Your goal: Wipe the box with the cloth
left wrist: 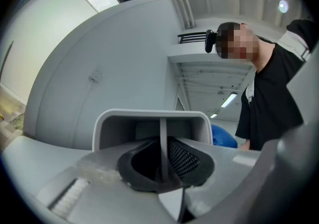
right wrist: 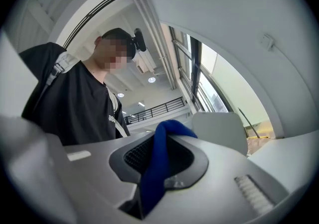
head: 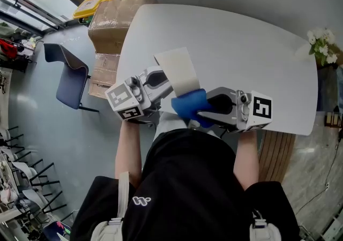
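- The left gripper (head: 159, 83) is at centre-left of the head view. In its own view the jaws are pinched onto a thin wall of the box (head: 179, 69), so that side is doing the holding.
- The box is a pale, open-sided thing. It sits mid-frame, tilting from the gripper toward the upper middle over the white tabletop (head: 241, 47). It looks lifted rather than resting, but I can't say for sure.
- The right gripper (head: 202, 109) is at centre-right, with its jaws clamped on the blue cloth (head: 188, 104). In the right gripper view the cloth runs up between the jaws and flops over the top.
- The bunched cloth is pressed against the near, lower end of the box, right between the two grippers.
- Progress: picking up the box and the cloth is done, and the cloth is on the box, so I'd call this the wiping stage.
- I can't tell how much has been wiped, as there's no dirt or streak to go by. The long face toward the upper part of the frame has no cloth on it, so my guess is that stretch is left.
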`<move>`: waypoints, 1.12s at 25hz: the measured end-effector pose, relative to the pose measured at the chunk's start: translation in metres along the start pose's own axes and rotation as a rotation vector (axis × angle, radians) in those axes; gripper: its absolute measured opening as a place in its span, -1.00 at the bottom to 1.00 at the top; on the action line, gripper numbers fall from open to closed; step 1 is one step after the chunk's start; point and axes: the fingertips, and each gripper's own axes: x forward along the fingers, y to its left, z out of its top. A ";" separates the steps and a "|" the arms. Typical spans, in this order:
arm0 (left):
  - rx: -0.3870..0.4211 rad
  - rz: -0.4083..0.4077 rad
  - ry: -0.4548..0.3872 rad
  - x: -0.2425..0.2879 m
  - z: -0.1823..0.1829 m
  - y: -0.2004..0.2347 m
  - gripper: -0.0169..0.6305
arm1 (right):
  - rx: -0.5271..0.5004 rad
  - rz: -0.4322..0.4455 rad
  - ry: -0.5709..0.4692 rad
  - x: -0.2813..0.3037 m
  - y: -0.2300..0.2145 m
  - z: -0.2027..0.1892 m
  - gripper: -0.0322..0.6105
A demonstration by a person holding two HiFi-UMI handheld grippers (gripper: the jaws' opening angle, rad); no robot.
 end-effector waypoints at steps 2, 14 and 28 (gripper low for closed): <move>-0.002 -0.014 0.025 0.001 -0.008 -0.005 -0.79 | -0.025 -0.016 -0.017 0.001 0.000 0.007 -0.73; -0.076 -0.158 -0.032 -0.001 -0.013 -0.025 -0.79 | -0.101 -0.098 -0.171 -0.020 -0.008 0.045 -0.73; -0.047 -0.409 -0.051 0.000 -0.001 -0.076 -0.79 | -0.135 -0.290 -0.290 -0.039 -0.042 0.066 -0.73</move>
